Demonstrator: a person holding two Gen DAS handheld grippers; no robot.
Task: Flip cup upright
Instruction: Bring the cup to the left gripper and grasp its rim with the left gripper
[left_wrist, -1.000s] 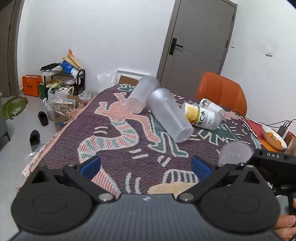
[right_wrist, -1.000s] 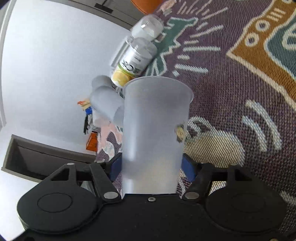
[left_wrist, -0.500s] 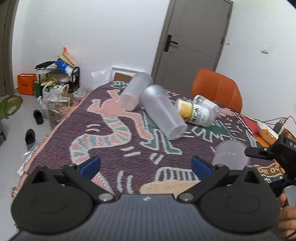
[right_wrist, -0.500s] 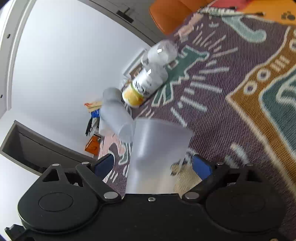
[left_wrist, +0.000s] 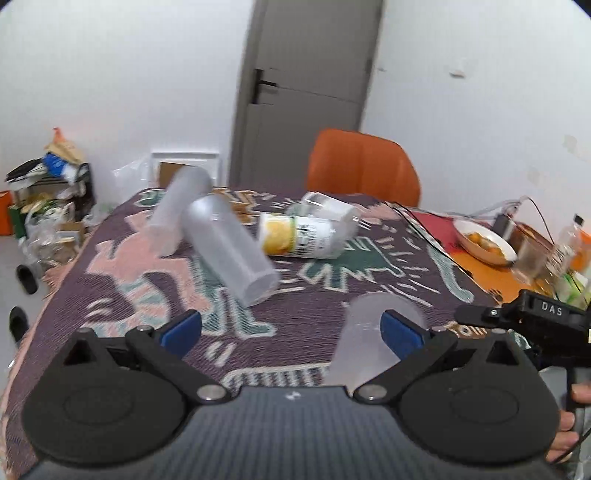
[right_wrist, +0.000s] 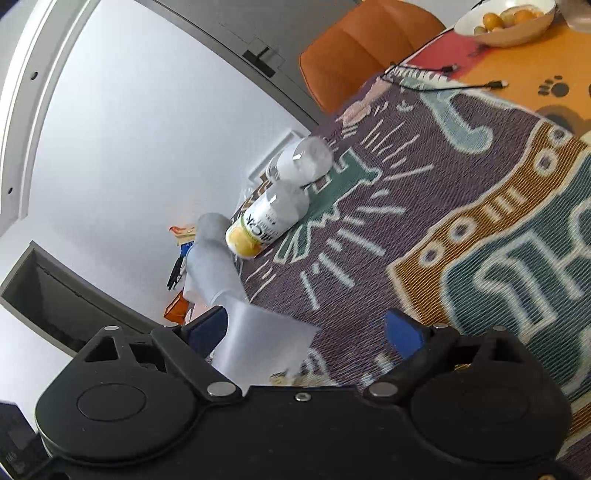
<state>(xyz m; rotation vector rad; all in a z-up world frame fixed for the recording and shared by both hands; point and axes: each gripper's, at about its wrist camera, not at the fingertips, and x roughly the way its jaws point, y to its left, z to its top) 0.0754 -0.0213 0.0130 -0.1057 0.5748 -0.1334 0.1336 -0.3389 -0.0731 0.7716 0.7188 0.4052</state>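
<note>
My right gripper stands wide open. The frosted cup sits just inside my left-hand pad, nothing pinching it; whether pad and wall touch I cannot tell. My left gripper is open too, holding nothing and hanging back over the near rug, out of the way.

The same cup shows beside that gripper's right pad, standing on the rug with its broad end up: upright, I judge, so the open jaws are a release.

Two more cups lie on their sides further off, leaning together beside a tipped bottle. Likely next, since they are still down.
</note>
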